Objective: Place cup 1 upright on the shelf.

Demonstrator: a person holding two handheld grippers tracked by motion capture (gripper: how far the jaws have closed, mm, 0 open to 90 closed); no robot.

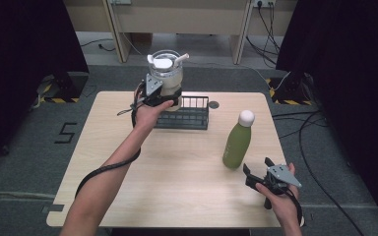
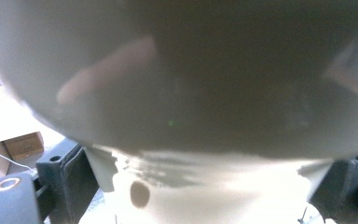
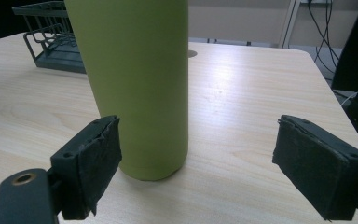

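Green bottle stands upright on the tabletop, right of the rack. Right gripper near the bottle, jaws spread. Left gripper pinches a jar above the rack.

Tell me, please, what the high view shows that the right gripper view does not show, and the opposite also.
High view alone: the left gripper clamped on a clear lidded pitcher, held above the dark wire rack, and the green bottle's white cap.

Right gripper view alone: the right gripper close up, its black padded jaws wide apart, the bottle's base in front of the gap, untouched.

Both: the green bottle standing upright on the wooden table, and the rack.
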